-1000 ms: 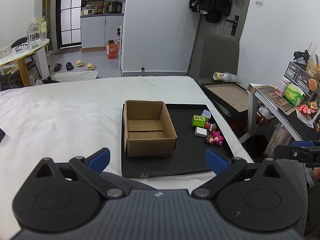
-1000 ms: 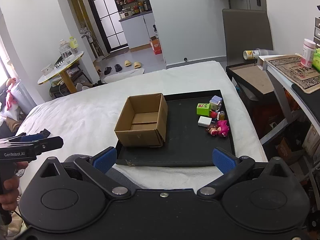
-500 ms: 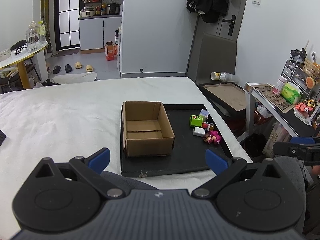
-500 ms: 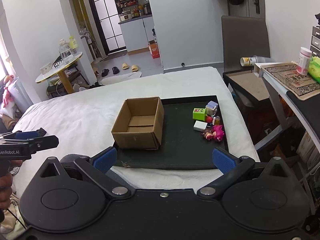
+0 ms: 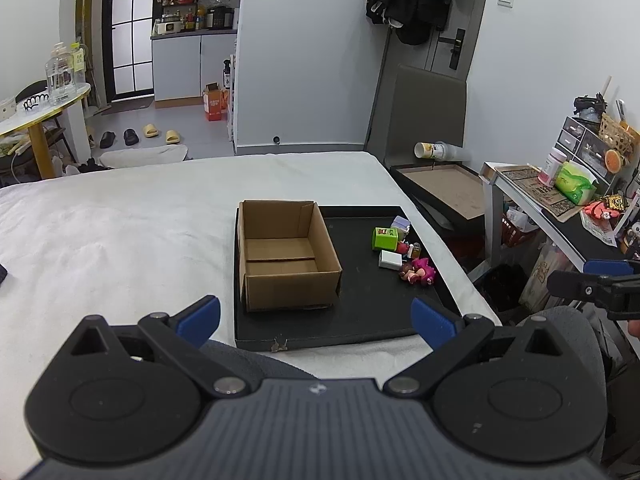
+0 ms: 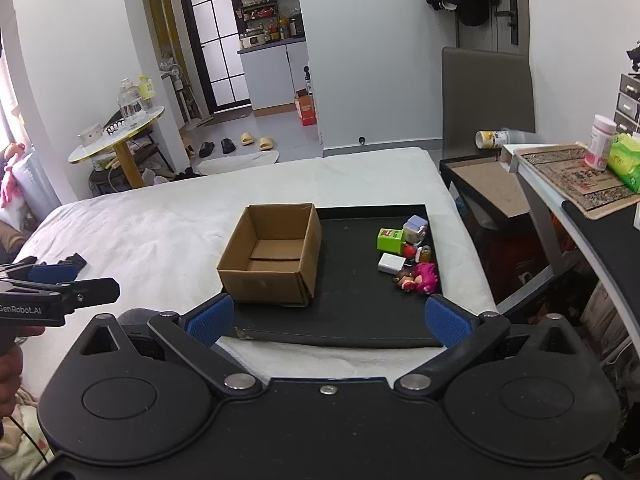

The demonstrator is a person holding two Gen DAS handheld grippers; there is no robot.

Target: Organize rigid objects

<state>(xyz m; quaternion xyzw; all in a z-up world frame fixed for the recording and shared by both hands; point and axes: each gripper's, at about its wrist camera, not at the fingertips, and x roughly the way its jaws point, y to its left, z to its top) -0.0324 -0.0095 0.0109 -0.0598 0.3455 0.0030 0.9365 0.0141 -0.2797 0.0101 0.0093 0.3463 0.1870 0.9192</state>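
Nothing had been sorted yet, as far as I could judge. The cardboard box (image 5: 288, 256) stood ahead of my left gripper (image 5: 316, 316), and I could see right down to its bare bottom flaps. The small rigid items lay in a loose cluster ahead and to the right of both grippers, all on the black tray (image 6: 356, 312) that rested on the bed (image 5: 120, 216): a green block (image 6: 390, 239), a white block (image 6: 391, 263), a pink figure (image 6: 420, 278) and a few smaller pieces I could not make out. None touched the box. I held my left gripper wide open and empty, back from the tray's near edge. My right gripper (image 6: 328, 318) was likewise spread wide, gripping nothing, and well short of the cluster. So every piece remained to be picked up and dropped into the box.
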